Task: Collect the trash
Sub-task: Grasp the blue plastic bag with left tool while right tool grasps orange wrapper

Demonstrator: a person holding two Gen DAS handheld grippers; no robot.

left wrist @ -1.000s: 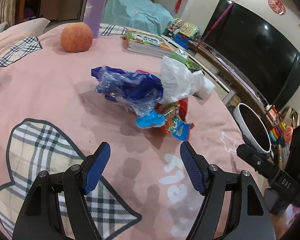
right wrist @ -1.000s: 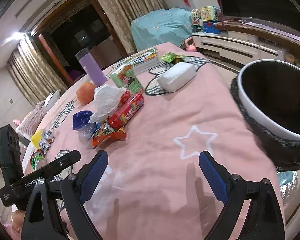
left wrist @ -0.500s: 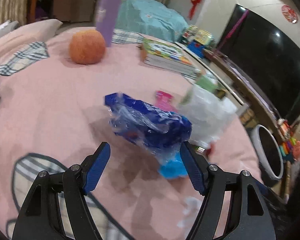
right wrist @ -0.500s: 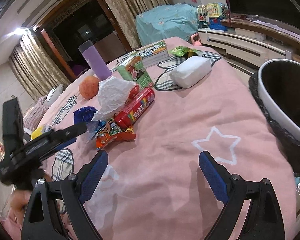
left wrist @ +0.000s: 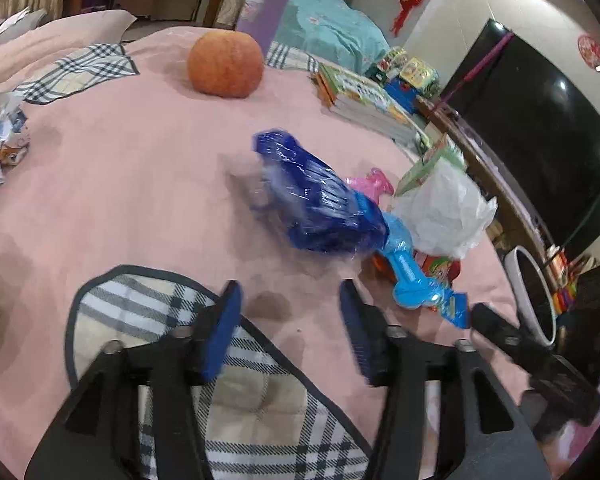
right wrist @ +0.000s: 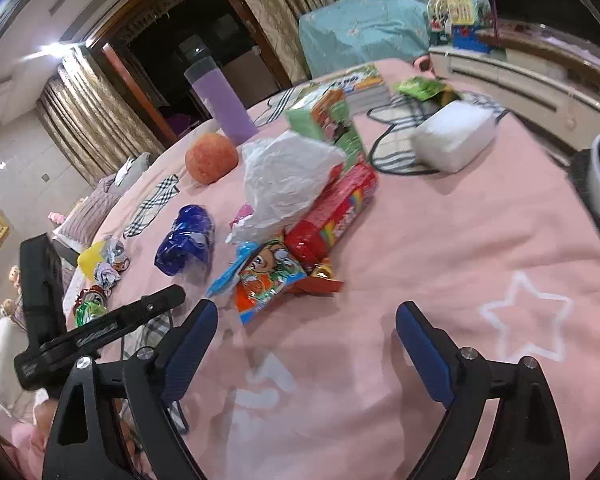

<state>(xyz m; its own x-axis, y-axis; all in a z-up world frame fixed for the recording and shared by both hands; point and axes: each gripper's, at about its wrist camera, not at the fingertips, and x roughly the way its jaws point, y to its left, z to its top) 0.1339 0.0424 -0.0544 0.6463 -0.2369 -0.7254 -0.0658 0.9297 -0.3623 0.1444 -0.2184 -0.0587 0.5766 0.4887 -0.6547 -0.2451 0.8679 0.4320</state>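
Note:
A crumpled blue plastic wrapper (left wrist: 320, 204) lies on the pink tablecloth (left wrist: 140, 184), just ahead of my open, empty left gripper (left wrist: 290, 312). Beside it lie a white plastic bag (left wrist: 444, 208), a light-blue wrapper (left wrist: 416, 280) and an orange snack packet (right wrist: 268, 280). In the right wrist view the blue wrapper (right wrist: 186, 240), white bag (right wrist: 288, 180) and a red candy tube (right wrist: 332, 216) lie ahead of my open, empty right gripper (right wrist: 306, 332). The bin (left wrist: 532, 292) with its black liner stands off the table's right edge.
An orange fruit (left wrist: 225, 64), a purple tumbler (right wrist: 220, 100), stacked books (left wrist: 364, 100), a green box (right wrist: 328, 120) and a white tissue pack (right wrist: 452, 136) are on the table. Small wrappers (left wrist: 4, 140) lie at the left edge. A television (left wrist: 540, 128) stands behind.
My left gripper has swung left and drawn back a little from the blue wrapper, and its jaws have narrowed. My right gripper has moved closer to the pile, away from the bin.

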